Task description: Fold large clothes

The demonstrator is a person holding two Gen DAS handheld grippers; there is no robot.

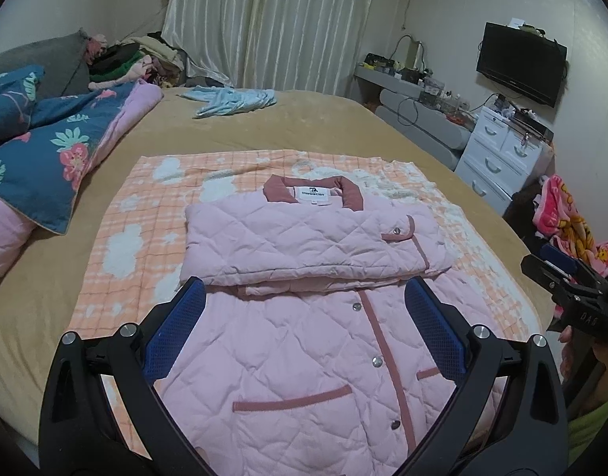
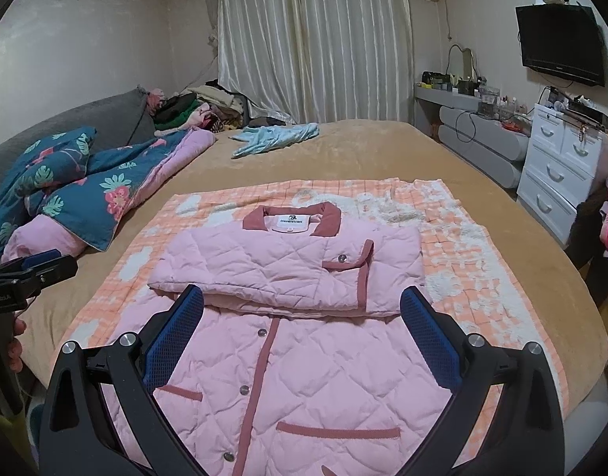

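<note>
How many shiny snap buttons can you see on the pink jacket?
4 in the left wrist view: one on the folded-over flap, three down the front strip, upper, middle, lower. More may hide under the fold of the pink jacket.

A wide bed (image 2: 363, 146) covered by a tan sheet carries everything in view. An orange-and-white checked blanket (image 2: 462, 261) lies flat across its near half, and a pink quilted jacket (image 2: 304, 377) with dusty-rose trim rests on that blanket, sleeves folded across the chest. On the left of the bed, a rumpled navy floral quilt (image 2: 85, 194) with pink lining lies bunched. Toward the far edge, a light blue garment (image 2: 272, 139) lies crumpled on the bare sheet, well apart from the blanket.
</note>
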